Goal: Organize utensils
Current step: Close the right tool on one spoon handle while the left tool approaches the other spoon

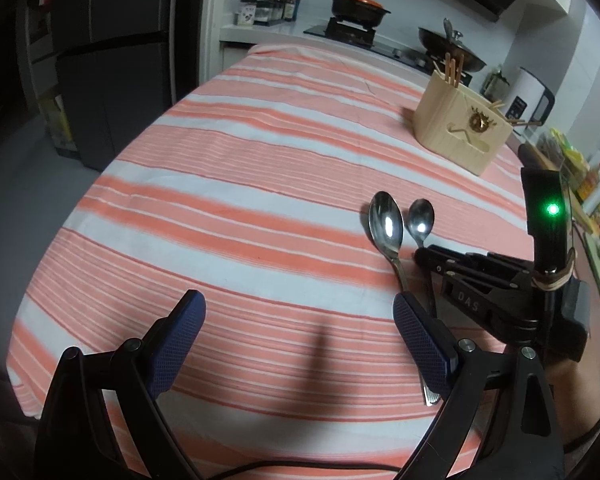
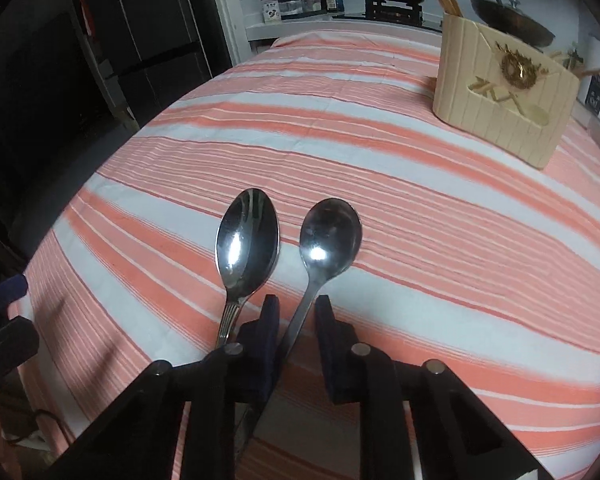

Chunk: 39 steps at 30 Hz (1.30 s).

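Spoons are seen lying side by side on the striped cloth of the worktop (image 1: 260,184), bowls up and handles toward the tongs: a larger spoon (image 2: 247,240) and, just to its right, a smaller spoon (image 2: 329,240). The right tongs (image 2: 297,320) are drawn narrow about the handle of the smaller spoon, which runs between the blue pads; whether it is already firmly pinched cannot be told for certain, though the gap is nearly closed on it. The left tongs (image 1: 298,320) are held wide and empty, with the larger spoon's handle passing just beside and under their right pad (image 1: 420,344).

Ahead and to the right of both tongs a wooden utensil holder (image 1: 460,124) stands, well apart from the spoons; chopsticks (image 1: 454,68) already stand in its far slot (so part of the sorting looks done). Both spoons are not yet put away.

Beyond the cloth a stove with a lidded pot (image 1: 358,6), a wok (image 1: 452,46) and jars is visible. Nothing lies between spoons and holder; the closeness of the two spoons is judged the only hindrance.
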Tool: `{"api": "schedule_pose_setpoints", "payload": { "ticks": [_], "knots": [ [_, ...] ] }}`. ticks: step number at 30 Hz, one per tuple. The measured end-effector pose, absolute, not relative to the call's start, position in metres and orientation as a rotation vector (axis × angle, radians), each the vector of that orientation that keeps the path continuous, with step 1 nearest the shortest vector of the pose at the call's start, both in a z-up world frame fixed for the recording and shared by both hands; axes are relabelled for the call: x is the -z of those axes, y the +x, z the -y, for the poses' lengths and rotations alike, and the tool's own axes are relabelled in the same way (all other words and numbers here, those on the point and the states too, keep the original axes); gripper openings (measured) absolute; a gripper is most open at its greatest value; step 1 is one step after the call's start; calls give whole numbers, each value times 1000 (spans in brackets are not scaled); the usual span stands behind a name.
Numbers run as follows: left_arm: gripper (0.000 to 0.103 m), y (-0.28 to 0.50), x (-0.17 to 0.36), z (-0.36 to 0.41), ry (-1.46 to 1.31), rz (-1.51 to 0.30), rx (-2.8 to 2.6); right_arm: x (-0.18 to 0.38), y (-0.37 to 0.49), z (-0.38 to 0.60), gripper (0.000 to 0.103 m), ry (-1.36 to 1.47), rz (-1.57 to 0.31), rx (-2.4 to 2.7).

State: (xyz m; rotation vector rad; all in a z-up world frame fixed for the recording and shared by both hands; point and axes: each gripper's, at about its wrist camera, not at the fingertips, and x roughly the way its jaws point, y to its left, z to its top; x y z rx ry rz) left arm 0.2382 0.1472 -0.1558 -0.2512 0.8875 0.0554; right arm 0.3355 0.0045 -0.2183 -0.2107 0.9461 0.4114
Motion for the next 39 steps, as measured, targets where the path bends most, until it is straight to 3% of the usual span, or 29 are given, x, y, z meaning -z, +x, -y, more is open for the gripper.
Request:
{"api": "schedule_pose_setpoints", "payload": {
  "ticks": [12, 19, 20, 21, 23, 39],
  "knots": [
    [95, 246, 163, -107, -197, -915, 35, 205, 307, 94, 0, -281, -895, -189],
    [95, 262, 170, -84, -177, -940, 69, 190, 292, 173, 2, -186, -866, -136],
    [95, 265, 172, -83, -180, -946, 70, 187, 291, 176, 9, -177, -859, -137],
    [95, 268, 174, -82, -188, -952, 70, 184, 289, 181, 31, -157, -845, -149],
    [95, 274, 179, -80, -209, -968, 72, 182, 288, 182, 61, -115, -817, -176],
    [95, 312, 205, -63, -118, -1008, -43, 213, 335, 115, 61, -116, -878, -290]
  ]
}}
